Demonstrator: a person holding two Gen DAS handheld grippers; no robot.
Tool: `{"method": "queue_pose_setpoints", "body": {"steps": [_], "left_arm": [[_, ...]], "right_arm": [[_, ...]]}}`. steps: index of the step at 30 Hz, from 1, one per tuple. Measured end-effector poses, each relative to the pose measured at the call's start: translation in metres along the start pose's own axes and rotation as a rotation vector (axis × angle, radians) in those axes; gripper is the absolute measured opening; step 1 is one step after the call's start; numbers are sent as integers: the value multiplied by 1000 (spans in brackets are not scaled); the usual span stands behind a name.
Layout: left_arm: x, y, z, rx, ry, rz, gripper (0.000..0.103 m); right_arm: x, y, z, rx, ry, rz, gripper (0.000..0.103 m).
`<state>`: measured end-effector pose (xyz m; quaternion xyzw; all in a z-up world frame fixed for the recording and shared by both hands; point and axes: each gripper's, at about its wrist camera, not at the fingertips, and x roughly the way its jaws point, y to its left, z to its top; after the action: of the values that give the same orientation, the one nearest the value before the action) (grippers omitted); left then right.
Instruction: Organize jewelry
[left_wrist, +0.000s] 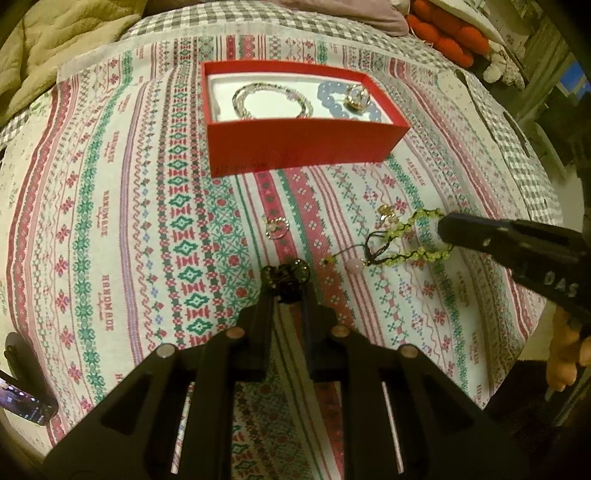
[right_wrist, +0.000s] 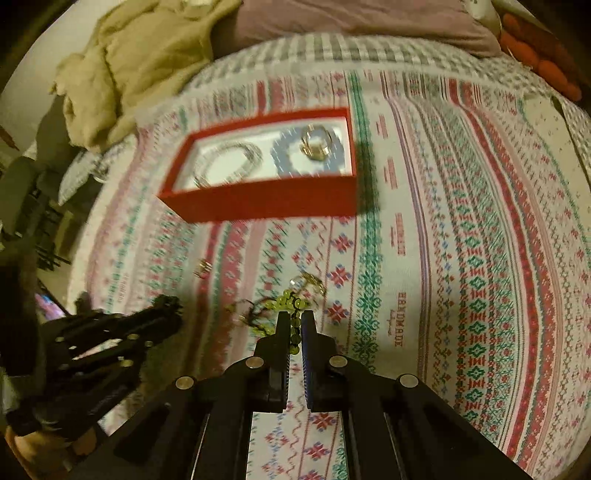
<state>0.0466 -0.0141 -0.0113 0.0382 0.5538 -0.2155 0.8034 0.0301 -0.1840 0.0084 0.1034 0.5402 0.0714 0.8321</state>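
In the left wrist view my left gripper (left_wrist: 290, 291) is shut on a dark bead bracelet (left_wrist: 284, 275), low over the patterned cloth. My right gripper (left_wrist: 441, 225) comes in from the right onto a green bead bracelet (left_wrist: 402, 254) with a dark cord and a pink pendant (left_wrist: 352, 264). In the blurred right wrist view my right gripper (right_wrist: 295, 321) is shut on the green bead bracelet (right_wrist: 293, 301), with beads showing between its fingers. A red box (left_wrist: 306, 142) farther back holds a pale bead strand (left_wrist: 269, 99), a blue bead bracelet (left_wrist: 330, 103) and a gold piece (left_wrist: 356, 98).
A small ring piece (left_wrist: 275, 227) and a gold earring (left_wrist: 386, 212) lie loose on the cloth (left_wrist: 147, 221). A phone (left_wrist: 26, 400) sits at the near left edge. A beige blanket (left_wrist: 55, 48) and orange plush (left_wrist: 447, 33) lie beyond the cloth.
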Motion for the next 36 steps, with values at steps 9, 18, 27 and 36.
{"method": "queue_pose_setpoints", "body": {"steps": [9,18,27,36], "left_arm": [[-19,-8,11,-3,-54,-25,16],[-27,-12,25,-18,-89,-46,16],[-32,-13,41,-29,-144,-63,16],[-27,-18,73,0,-202,-50,16]], "right_arm": [[-35,0,14,10,-87,55,6],[-60,1,28,24,-162,93,6],[-72,-2,43,52,-222,130,6],[-78,-10,69,91,-299,169,6]]}}
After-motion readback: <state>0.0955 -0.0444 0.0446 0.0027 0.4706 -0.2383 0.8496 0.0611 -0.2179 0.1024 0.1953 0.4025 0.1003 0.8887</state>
